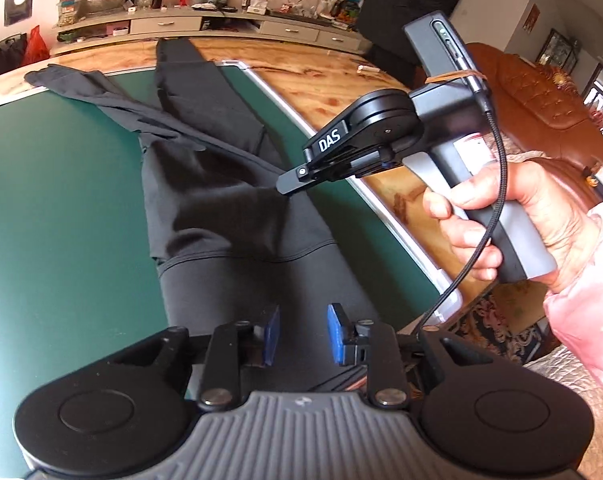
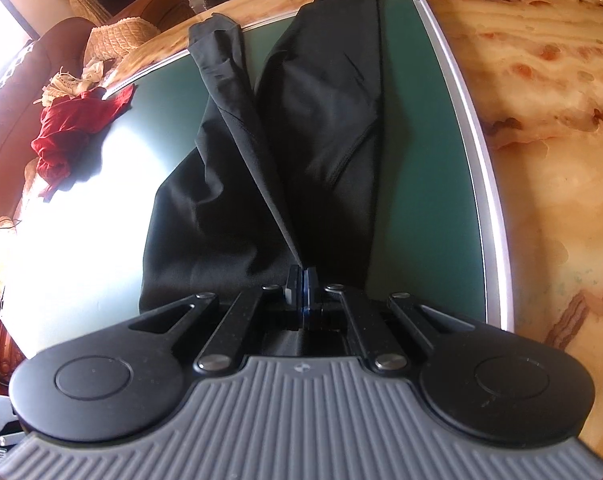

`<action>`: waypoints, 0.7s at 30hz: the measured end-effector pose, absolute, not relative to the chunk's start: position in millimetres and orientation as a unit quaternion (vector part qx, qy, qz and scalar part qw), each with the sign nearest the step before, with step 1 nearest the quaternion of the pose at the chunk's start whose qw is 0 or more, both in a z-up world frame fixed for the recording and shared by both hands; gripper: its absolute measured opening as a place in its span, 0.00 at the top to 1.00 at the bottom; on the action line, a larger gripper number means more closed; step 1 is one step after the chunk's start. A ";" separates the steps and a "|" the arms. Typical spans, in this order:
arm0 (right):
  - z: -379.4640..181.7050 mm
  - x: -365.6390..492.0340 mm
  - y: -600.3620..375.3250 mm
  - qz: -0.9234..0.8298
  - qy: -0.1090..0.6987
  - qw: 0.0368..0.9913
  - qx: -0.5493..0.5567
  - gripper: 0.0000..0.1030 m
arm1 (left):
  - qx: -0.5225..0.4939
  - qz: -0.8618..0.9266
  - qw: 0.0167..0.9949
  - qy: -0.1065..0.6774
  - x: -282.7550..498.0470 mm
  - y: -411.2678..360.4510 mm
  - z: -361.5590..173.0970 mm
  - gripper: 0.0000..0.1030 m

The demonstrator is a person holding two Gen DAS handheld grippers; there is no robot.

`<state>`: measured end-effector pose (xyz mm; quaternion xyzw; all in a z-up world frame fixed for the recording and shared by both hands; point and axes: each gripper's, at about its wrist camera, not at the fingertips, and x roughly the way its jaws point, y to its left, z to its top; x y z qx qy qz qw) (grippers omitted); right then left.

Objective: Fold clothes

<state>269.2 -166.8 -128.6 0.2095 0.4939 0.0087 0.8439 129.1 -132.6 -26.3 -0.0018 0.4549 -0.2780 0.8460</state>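
Black trousers [image 1: 221, 208] lie lengthwise on a green mat [image 1: 61, 200], their two legs spread toward the far edge. My left gripper [image 1: 303, 332] hovers over the near end of the trousers, its blue pads [image 1: 271, 330] apart with no cloth pinched between them. A hand in a pink sleeve holds my right gripper [image 1: 287, 188] at the right, its tip pinching a raised fold of the cloth. In the right wrist view the right gripper [image 2: 301, 292] is shut on that fold of the trousers [image 2: 321, 120], which rises in a ridge from the pads.
The green mat [image 2: 421, 160] has a silver frame and lies on a marbled orange table [image 2: 541, 120]. A crumpled red garment [image 2: 73, 132] sits at the mat's left edge. A brown sofa [image 1: 541, 100] stands right, and a low cabinet [image 1: 181, 24] with bottles lies beyond the table.
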 end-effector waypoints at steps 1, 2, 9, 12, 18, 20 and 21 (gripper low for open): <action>-130.4 269.6 -166.9 0.008 0.494 0.843 0.211 0.98 | 0.002 -0.276 0.847 0.454 127.4 -134.2 -23.3 0.71; -131.8 269.2 -167.3 0.007 0.494 0.843 0.213 0.98 | 0.002 -0.275 0.847 0.455 129.4 -134.8 -22.6 0.71; -137.9 260.3 -166.4 -0.003 0.496 0.842 0.212 0.98 | 0.017 -0.264 0.838 0.478 136.8 -137.6 -34.9 0.71; -138.4 257.9 -161.2 -0.007 0.496 0.845 0.200 0.98 | 0.022 -0.262 0.836 0.483 137.4 -138.4 -40.9 0.72; -132.8 255.6 -151.8 -0.020 0.494 0.853 0.166 0.93 | 0.029 -0.269 0.835 0.480 137.1 -138.1 -40.4 0.71; -128.4 254.2 -151.2 -0.025 0.492 0.856 0.159 0.84 | 0.026 -0.277 0.835 0.475 138.3 -136.8 -35.9 0.71; -123.6 252.9 -152.8 -0.027 0.488 0.858 0.160 0.77 | 0.025 -0.281 0.836 0.471 139.3 -135.5 -31.6 0.71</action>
